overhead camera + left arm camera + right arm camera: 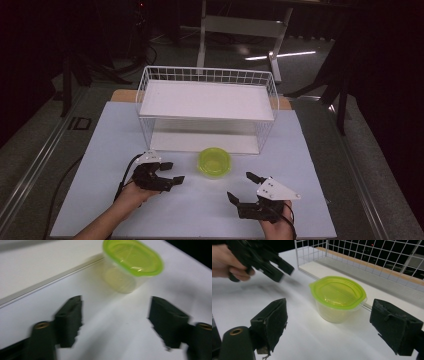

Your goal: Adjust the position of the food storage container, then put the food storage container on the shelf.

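Observation:
A clear plastic container with a lime-green lid (214, 162) stands upright on the white mat, just in front of the wire rack. My left gripper (174, 172) hovers to its left, jaws open with nothing between them. In the left gripper view the container (132, 262) lies ahead, beyond the open left gripper (115, 301). My right gripper (241, 186) sits to the container's lower right, also open and holding nothing. From the right gripper view the container (338, 295) stands ahead between the spread jaws of the right gripper (329, 306), apart from both. The left gripper (282, 273) appears at upper left, in a hand.
A white wire rack (207, 75) with a white upper shelf and a lower board stands at the back of the mat (200, 210). Its front lower edge (362, 302) runs close behind the container. Dark floor and stand legs surround the table.

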Demonstrator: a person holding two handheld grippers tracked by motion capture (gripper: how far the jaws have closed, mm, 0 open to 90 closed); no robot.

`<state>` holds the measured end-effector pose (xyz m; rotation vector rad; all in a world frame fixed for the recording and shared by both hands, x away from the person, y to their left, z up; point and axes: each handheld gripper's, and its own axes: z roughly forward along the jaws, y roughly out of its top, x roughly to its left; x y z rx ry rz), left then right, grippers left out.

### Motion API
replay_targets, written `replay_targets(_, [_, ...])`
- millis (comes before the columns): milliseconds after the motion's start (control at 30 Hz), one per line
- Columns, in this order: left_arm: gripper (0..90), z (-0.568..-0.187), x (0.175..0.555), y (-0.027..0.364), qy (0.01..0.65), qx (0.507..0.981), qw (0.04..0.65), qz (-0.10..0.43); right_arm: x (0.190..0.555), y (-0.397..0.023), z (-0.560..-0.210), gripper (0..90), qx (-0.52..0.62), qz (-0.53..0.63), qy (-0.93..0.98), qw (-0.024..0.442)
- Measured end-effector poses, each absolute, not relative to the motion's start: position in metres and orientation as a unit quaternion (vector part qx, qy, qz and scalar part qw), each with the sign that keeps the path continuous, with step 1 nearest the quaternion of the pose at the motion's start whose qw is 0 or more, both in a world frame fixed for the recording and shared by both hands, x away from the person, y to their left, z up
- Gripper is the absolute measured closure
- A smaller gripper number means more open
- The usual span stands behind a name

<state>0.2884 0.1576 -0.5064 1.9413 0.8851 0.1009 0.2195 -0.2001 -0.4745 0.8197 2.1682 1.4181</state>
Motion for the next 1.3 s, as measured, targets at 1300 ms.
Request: replay_targets(1300, [2.3,-0.456,0.308,0.109,0.341,0.770,0.537,0.040,0.273,-0.194,-0.448,14.4,0.361,0.483,0.768,0.216])
